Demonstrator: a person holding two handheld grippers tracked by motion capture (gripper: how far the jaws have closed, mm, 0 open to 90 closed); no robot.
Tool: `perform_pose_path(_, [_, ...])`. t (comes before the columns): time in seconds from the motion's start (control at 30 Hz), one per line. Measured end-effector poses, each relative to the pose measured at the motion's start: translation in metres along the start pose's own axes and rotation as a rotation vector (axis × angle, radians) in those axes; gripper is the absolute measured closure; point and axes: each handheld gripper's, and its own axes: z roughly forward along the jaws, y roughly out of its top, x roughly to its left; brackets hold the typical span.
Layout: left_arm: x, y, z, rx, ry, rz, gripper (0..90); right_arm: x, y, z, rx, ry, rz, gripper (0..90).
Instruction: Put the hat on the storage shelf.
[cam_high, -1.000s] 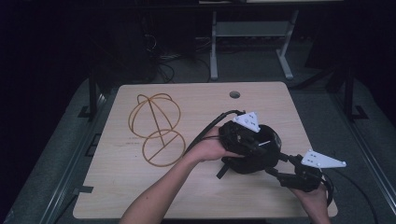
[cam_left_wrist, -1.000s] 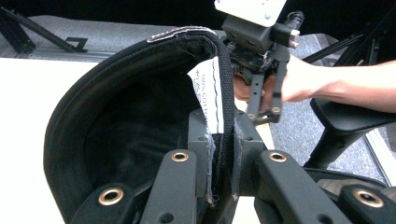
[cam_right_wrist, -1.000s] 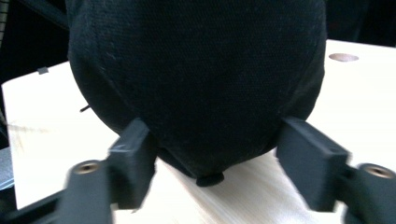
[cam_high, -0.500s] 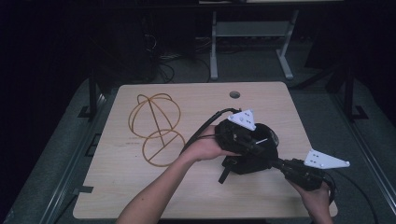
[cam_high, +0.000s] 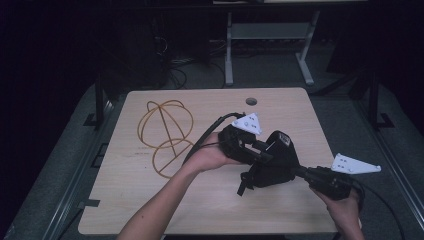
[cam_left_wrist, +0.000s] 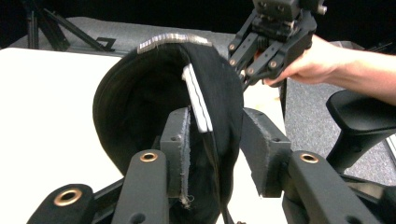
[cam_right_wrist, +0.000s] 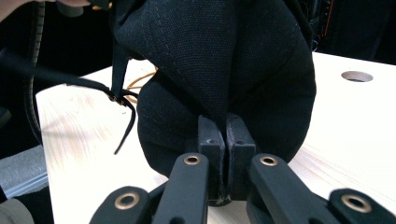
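A black cap (cam_high: 272, 165) hangs just above the wooden table (cam_high: 150, 200) between my two grippers. My left gripper (cam_high: 260, 152) comes at it from the left. In the left gripper view its jaws (cam_left_wrist: 215, 140) have just been opening and now stand apart, with the cap's (cam_left_wrist: 140, 102) rim and white inner label between them. My right gripper (cam_high: 296, 171) reaches in from the right and is shut on a fold of the cap's (cam_right_wrist: 224, 60) crown, pads (cam_right_wrist: 224, 135) pressed together on the cloth. A thin strap (cam_right_wrist: 123, 121) dangles from the cap.
A gold wire frame (cam_high: 167, 132) of rings lies on the table's left half. A round hole (cam_high: 251, 101) is in the tabletop near its far edge. Beyond the table stand grey metal legs (cam_high: 305, 55) and cables on a dark floor.
My left hand has drawn back a little to the left. The cap has stayed where it was, and my right hand has barely moved.
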Motion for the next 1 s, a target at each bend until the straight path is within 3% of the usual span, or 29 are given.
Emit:
perform_pose_path(0.5, [-0.006, -0.039, -0.031, -0.010, 0.067, -0.020, 55.9, -0.004, 0.026, -0.003, 0.026, 0.025, -0.021, 88.1])
perform_pose_path(0.63, [-0.010, -0.052, -0.036, 0.002, 0.094, -0.016, 54.6, -0.005, 0.034, -0.002, 0.032, 0.035, -0.020, 88.1])
perform_pose_path(1.0, [-0.017, -0.087, -0.043, 0.012, 0.118, -0.029, 51.3, -0.009, 0.057, 0.002, 0.045, 0.047, -0.015, 88.2])
